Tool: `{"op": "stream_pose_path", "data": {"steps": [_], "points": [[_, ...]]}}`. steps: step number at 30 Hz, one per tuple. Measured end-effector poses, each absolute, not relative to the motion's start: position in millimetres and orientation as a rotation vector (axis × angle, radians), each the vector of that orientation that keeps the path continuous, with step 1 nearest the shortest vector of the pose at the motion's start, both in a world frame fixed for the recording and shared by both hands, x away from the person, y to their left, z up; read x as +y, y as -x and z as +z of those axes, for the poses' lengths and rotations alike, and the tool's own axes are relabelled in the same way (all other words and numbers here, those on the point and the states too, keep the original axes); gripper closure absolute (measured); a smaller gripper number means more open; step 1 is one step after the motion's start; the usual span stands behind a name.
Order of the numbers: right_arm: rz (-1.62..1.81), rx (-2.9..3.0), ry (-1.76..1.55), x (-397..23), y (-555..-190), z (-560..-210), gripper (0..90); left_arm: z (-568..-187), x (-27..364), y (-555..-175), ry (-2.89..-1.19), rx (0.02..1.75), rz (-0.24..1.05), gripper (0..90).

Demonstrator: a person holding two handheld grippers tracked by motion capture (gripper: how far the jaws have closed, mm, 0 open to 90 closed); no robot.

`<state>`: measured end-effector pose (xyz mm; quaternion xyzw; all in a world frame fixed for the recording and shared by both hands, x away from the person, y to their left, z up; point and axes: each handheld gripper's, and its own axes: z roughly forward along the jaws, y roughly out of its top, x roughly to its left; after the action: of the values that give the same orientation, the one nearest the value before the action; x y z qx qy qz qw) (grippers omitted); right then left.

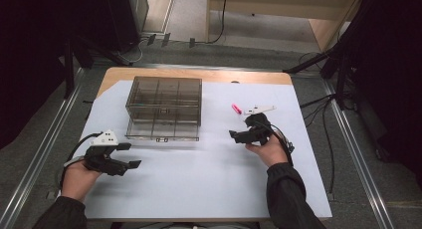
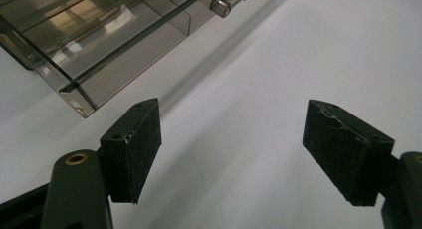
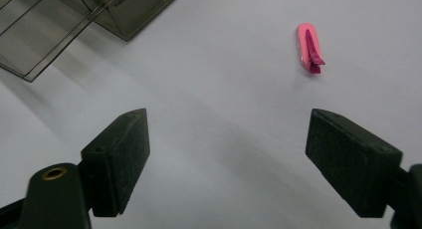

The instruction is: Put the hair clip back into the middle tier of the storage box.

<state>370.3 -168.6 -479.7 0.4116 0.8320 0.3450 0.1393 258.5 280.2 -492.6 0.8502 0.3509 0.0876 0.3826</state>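
While both hands hover low over the white sheet (image 1: 199, 179), the right gripper (image 1: 240, 129) has its jaws spread wide with nothing between them, aimed toward the pink clip (image 1: 236, 108). That clip lies flat on the sheet, just ahead of the right gripper and well to the right of the smoky clear drawer box (image 1: 164, 108). Over on the left, the left gripper (image 1: 128, 155) is gaping too, empty, parked near the box's front corner, not touching it.

A table (image 1: 119, 73) (white-covered) bears a smoky drawer box (image 1: 164, 108) and pink clip (image 1: 236, 108).
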Motion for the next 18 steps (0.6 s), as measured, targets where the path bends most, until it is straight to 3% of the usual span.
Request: {"op": "stream_pose_path", "data": {"steps": [18], "points": [[0.979,2.437,-1.172,-165.2,-370.8,-478.6,26.1,-492.5,280.1,-258.2,-2.169,0.891,0.223,24.1]]}}
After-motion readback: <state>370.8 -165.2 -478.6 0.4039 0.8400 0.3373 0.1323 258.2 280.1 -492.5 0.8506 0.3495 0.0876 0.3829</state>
